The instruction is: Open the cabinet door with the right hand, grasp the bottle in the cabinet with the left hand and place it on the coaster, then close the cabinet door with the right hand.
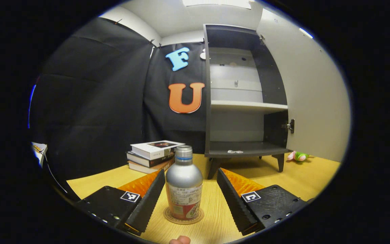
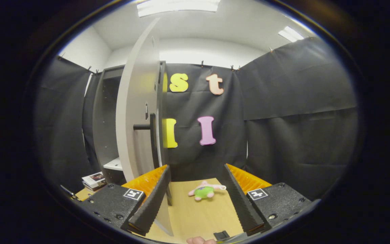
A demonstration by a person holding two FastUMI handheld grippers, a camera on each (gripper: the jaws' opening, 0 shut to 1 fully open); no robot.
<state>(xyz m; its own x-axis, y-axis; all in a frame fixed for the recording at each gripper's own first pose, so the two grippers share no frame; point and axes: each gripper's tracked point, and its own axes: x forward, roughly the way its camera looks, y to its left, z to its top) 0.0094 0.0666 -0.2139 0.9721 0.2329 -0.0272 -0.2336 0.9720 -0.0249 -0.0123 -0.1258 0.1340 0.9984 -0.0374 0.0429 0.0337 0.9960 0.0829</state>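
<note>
Left gripper view showed the left gripper (image 1: 190, 198) low over the wooden surface (image 1: 215, 227), its two fingers (image 1: 147, 203) spread wide apart with the bottle (image 1: 184, 184) standing upright between them, touched by neither finger. The silver bottle, with a red label on its lower part, stood on the round coaster (image 1: 183, 217), whose rim peeked out around its base. Beyond it stood the cabinet (image 1: 245, 101) on short legs, its inside with a pale shelf (image 1: 249, 106) across the middle, and its door (image 1: 313, 95) swung wide open to the right. A stack of books (image 1: 152, 156) lay on the surface to the left of the cabinet, and a small pink and green plush toy (image 1: 298, 156) lay at the foot of the open door. A fingertip (image 1: 180, 240) showed at the bottom edge. Right gripper view showed the right gripper (image 2: 197, 200) with its fingers (image 2: 151, 203) likewise parted, holding nothing. The cabinet door (image 2: 137, 112) stood edge-on just beside the left finger, its dark handle (image 2: 149, 132) sticking out from its face, though contact between finger and door could not be told. The plush toy (image 2: 204, 191) lay on the surface (image 2: 195, 213) ahead between the fingers, and the books (image 2: 94, 180) showed at the lower left.
</note>
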